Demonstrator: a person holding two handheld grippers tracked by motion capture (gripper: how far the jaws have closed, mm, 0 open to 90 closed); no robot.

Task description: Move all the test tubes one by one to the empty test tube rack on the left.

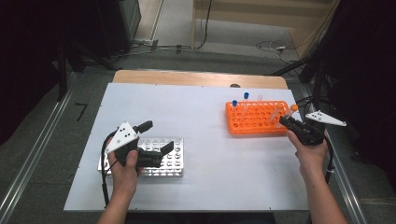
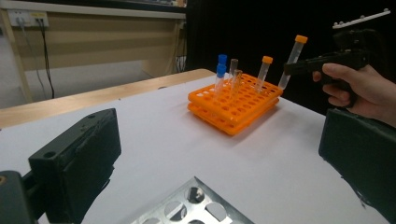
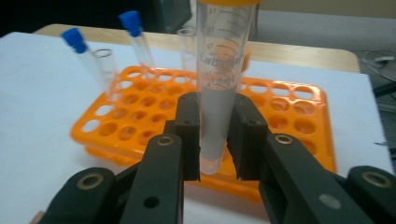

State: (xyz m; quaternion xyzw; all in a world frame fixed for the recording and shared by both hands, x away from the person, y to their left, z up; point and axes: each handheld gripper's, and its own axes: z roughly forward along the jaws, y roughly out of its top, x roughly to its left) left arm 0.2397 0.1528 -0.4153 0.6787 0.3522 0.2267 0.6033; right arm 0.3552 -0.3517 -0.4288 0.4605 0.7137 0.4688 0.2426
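While the right gripper [image 3: 214,140] clamps an orange-capped tube [image 3: 219,88] upright just off the orange rack's [image 1: 256,117] right end, the left gripper [image 1: 156,140] hovers with jaws apart over the metal rack [image 1: 175,163], well to the left.

Quick count: two racks, one orange rack [image 1: 254,119] and one metal rack [image 1: 170,161]. Two blue-capped tubes [image 2: 221,77], two orange-capped tubes [image 2: 264,72], two uncapped tubes [image 2: 235,74]. So six tubes total.
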